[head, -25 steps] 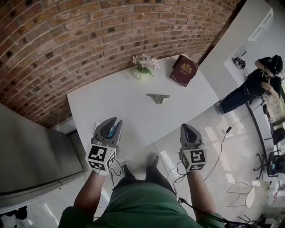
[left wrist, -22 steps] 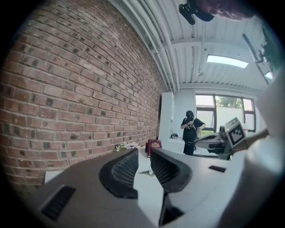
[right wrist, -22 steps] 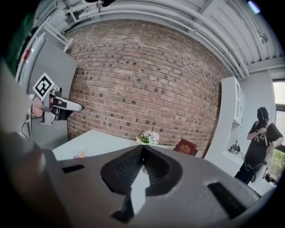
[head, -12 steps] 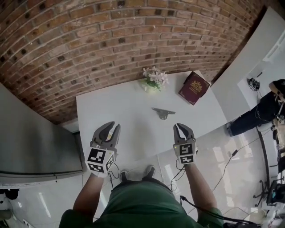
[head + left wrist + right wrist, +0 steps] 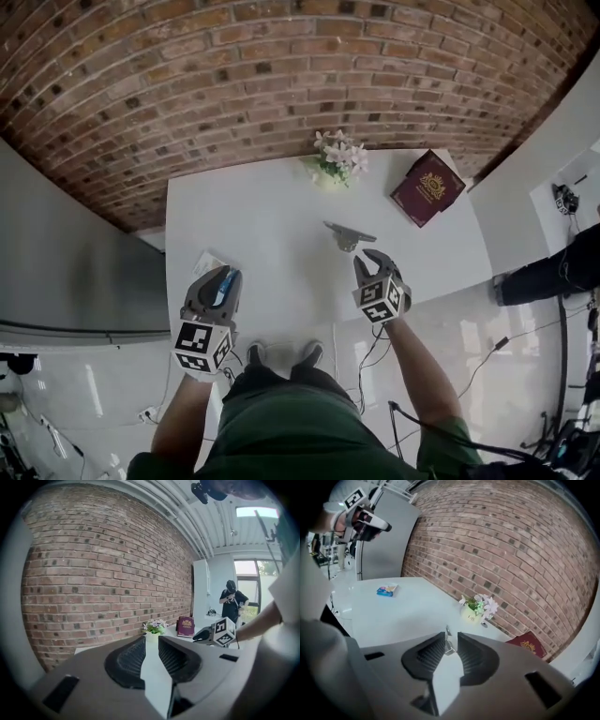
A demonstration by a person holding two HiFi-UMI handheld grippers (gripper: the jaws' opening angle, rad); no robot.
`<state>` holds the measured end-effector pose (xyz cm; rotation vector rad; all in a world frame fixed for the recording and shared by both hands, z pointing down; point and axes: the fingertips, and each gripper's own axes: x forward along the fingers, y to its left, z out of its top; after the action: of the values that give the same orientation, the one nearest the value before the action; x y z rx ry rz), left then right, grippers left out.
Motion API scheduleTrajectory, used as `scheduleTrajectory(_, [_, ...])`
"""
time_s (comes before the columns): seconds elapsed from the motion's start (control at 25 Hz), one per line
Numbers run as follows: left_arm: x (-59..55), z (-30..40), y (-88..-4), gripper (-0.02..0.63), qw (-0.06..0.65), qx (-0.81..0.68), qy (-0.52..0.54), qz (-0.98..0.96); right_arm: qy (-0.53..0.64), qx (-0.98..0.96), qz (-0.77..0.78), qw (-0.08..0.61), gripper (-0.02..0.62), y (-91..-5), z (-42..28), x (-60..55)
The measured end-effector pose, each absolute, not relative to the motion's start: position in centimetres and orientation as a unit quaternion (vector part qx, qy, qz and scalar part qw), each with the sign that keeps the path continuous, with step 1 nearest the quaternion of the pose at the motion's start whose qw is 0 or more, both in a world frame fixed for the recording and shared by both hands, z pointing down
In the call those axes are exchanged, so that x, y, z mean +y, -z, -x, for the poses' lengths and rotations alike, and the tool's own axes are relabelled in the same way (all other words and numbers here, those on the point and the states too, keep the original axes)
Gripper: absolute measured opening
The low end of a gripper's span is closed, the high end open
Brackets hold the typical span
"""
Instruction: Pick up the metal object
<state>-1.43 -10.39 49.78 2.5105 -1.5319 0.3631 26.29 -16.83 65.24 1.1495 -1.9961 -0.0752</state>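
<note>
The metal object (image 5: pixel 349 236), a small flat grey piece with a stem, lies in the middle of the white table (image 5: pixel 272 216). My right gripper (image 5: pixel 368 260) hangs just short of it. Its jaws have just been opening and stand open. In the right gripper view the metal object (image 5: pixel 448 641) shows in the gap at the far end of my right gripper (image 5: pixel 451 637), and the pads do not touch it. My left gripper (image 5: pixel 221 274) is open and holds nothing at the table's near left; from its own camera, my left gripper (image 5: pixel 151 639) points across the table.
A small pot of flowers (image 5: pixel 337 161) and a dark red book (image 5: pixel 428 187) stand at the table's far edge by the brick wall. A blue packet (image 5: pixel 387 590) lies near the left corner. A grey cabinet (image 5: pixel 66 272) is on the left. A person (image 5: pixel 232 602) stands far off.
My right gripper has moved forward and down to the metal object, rolled, and its jaws have gone from shut to open. The left gripper dipped a little.
</note>
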Motion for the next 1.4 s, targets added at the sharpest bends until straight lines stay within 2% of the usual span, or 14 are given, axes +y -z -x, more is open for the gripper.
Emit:
scheduleTrajectory(0.6, [-10.4,9.0,-51.7,0.078,0.125,-0.575,-0.127,-0.799,0.026,-0.762,-0.404,0.506,0.103,-73.4,-25.4,-22.3])
scheduleTrajectory(1.04, [-10.8,10.8,-52.9,0.078,0.151,-0.575,-0.134,-0.793,0.034,-0.726,-0.384,0.570,0.107,-77.5,-25.4,-24.3])
scheduleTrajectory(1.4, [-11.0,12.9,-53.6,0.078,0.148,-0.579,-0.138,-0.790,0.040,-0.715,-0.404,0.570,0.060,-77.4,-25.6,-25.4])
